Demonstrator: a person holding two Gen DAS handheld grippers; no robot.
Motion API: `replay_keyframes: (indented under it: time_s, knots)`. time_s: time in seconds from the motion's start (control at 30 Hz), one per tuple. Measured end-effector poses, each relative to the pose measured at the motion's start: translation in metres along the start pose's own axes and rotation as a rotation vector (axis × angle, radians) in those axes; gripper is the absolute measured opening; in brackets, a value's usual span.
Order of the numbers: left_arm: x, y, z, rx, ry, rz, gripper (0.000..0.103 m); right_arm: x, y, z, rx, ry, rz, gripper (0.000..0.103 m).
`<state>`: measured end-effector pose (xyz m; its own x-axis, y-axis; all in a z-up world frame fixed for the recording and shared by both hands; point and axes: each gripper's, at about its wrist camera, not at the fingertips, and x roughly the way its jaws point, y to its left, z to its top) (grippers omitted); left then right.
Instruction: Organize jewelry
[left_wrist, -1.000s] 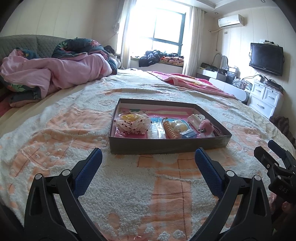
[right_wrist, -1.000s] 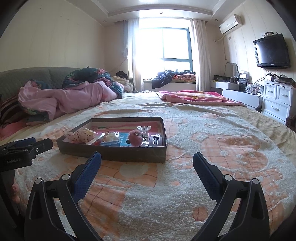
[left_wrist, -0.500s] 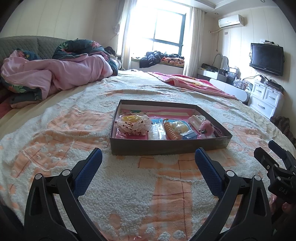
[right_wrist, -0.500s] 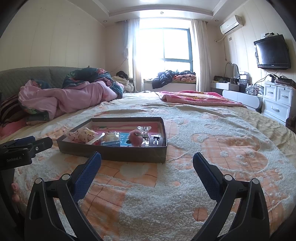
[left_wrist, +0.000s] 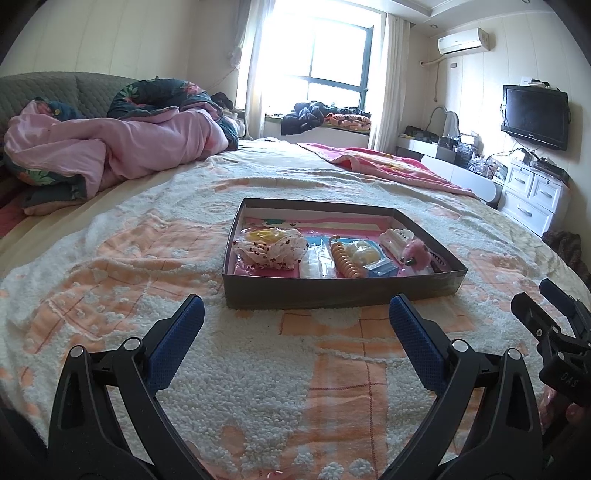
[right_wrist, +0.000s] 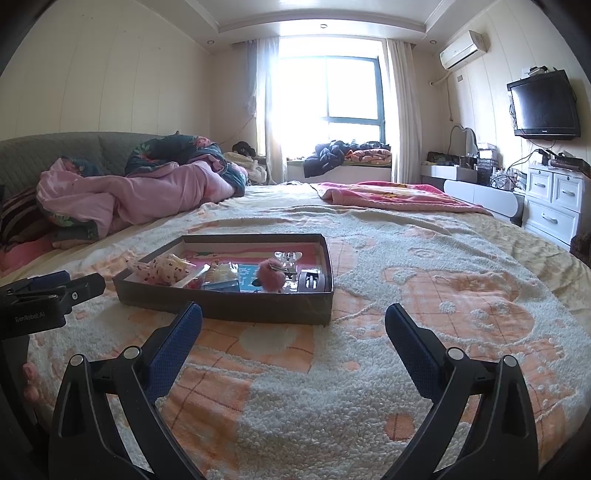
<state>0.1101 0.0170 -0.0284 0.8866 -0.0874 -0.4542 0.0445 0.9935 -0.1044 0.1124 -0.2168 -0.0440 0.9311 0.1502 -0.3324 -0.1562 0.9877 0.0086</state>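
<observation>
A: Jaws first. The left gripper has its blue pads spread wide with nothing between them, low over the blanket. The right gripper is the same, wide apart and holding nothing.

B: Anything different from a second ago?

A: Very little. Both views have crept a touch closer to the tray, which sits slightly larger and lower in the left view than it did. Nothing inside it has shifted.

B: So where's the jewelry?

A: All in the tray, just past the left pads. Along its near side, left to right: a spotted pouch, a clear packet, a coiled orange piece, a blue box, a white clip and a pink pompom. From the right view the pompom lies near the tray's right end, beside a small dark case.

B: Sorted or not?

A: I can't settle that. The items huddle along one side, which would suit a heap waiting to be arranged or a set already gathered in. The slow approach suggests the person means to reach in, but that's only my guess.

B: Beyond the tray?

A: Pink quilt, then the window.
</observation>
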Motion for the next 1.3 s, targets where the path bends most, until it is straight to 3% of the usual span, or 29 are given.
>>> replay_keyframes:
  time_s: [1.3]
  knots:
    - [-0.0002,0.0005,-0.0029,0.013,0.005,-0.001,0.092,0.0004,-0.0012,-0.0023,-0.009,0.004,-0.01,0.097]
